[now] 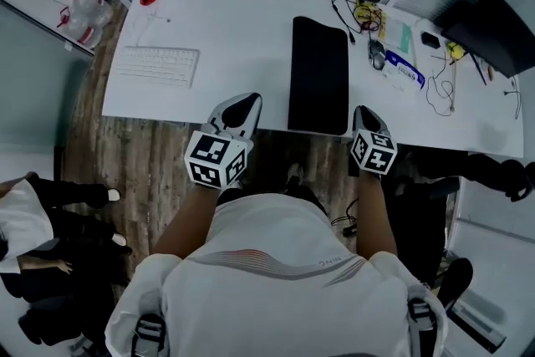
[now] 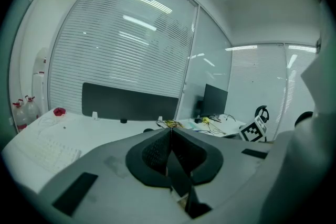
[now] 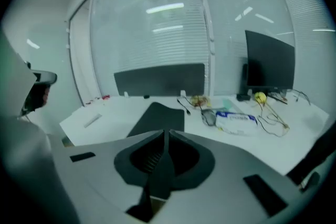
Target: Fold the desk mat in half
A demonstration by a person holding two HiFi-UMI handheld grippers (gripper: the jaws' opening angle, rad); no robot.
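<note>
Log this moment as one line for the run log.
desk mat: narrow, flat on desk, looks folded | left gripper: shut, empty | right gripper: slightly apart, empty

Head view overhead; gripper views low, sharing desk (image 1: pixel 234 54).

White short-sleeved shirt (image 1: pixel 276 263), thin dark and reddish curved stripes across the back. Grey buckled straps (image 1: pixel 146 332) at 7 and 5 o'clock. Grey-shelled left gripper (image 1: pixel 249 99) and right gripper (image 1: pixel 365 109), black-and-white marker cube (image 1: pixel 217 159) at each one's 6 o'clock end.
</note>
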